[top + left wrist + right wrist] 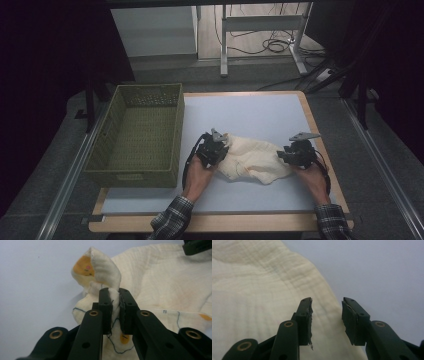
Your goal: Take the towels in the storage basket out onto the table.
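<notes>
Your left tool [218,143] is clamped on a bunched fold of the cream-coloured crumpled cloth with orange patches and blue stitching [252,159]; in the left gripper view the fabric [160,287] is squeezed between the two black jaws, and a loose flap with an orange patch stands up above them. Your right tool [289,152] sits at the cloth's right edge with its jaws spread apart and nothing between them; in the right gripper view the left jaw hangs over the ribbed cream fabric [259,290] and the right jaw over the bare surface just beside the hem. The cloth lies in a rumpled heap between your two hands, near the middle of the pale grey table with a light wooden border [250,112]. The olive-green woven rectangular basket [112,167] stands at the table's left side, just beside your left tool but apart from the cloth. Your plaid sleeves come in from the bottom edge.
</notes>
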